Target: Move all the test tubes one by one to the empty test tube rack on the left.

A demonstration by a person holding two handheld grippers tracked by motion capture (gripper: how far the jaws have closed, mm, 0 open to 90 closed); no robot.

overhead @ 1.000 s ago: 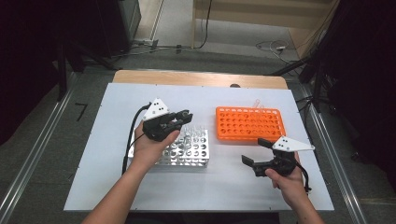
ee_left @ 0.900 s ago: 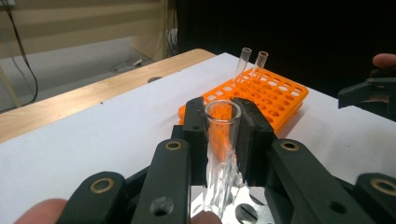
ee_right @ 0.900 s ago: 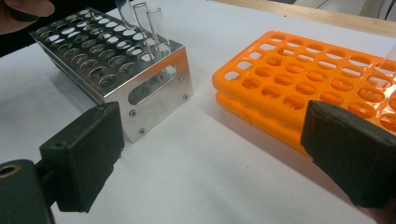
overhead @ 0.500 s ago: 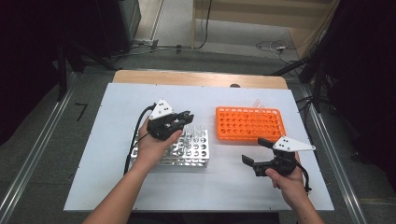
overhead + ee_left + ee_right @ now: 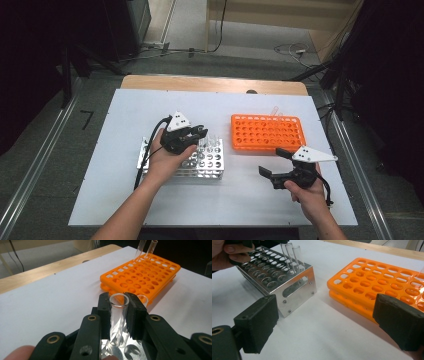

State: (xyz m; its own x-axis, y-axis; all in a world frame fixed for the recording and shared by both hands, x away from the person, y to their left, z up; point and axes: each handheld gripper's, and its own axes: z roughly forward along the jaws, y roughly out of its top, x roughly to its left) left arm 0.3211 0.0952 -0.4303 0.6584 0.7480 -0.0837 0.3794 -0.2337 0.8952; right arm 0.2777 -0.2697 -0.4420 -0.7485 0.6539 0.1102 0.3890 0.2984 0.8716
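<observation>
My left gripper (image 5: 200, 134) hovers over the right end of the silver metal rack (image 5: 200, 167). Its jaws are shut on a clear test tube (image 5: 119, 312), which stands upright with its lower end at the rack's holes. Further clear tubes (image 5: 295, 255) stand in the same rack beside it. The orange rack (image 5: 267, 132) lies to the right, with two tubes (image 5: 151, 248) in its far corner. In front of that rack my right gripper (image 5: 270, 161) is held low and open, with nothing between its jaws.
The white table (image 5: 125, 115) ends in a wooden strip (image 5: 215, 84) at the back. A bare stretch of tabletop lies between the metal rack (image 5: 294, 288) and the orange rack (image 5: 374, 282). A black cable (image 5: 145, 160) trails from the left gripper.
The left gripper has shifted very slightly over the metal rack with the tube still in its jaws. The right gripper has stayed where it was.
</observation>
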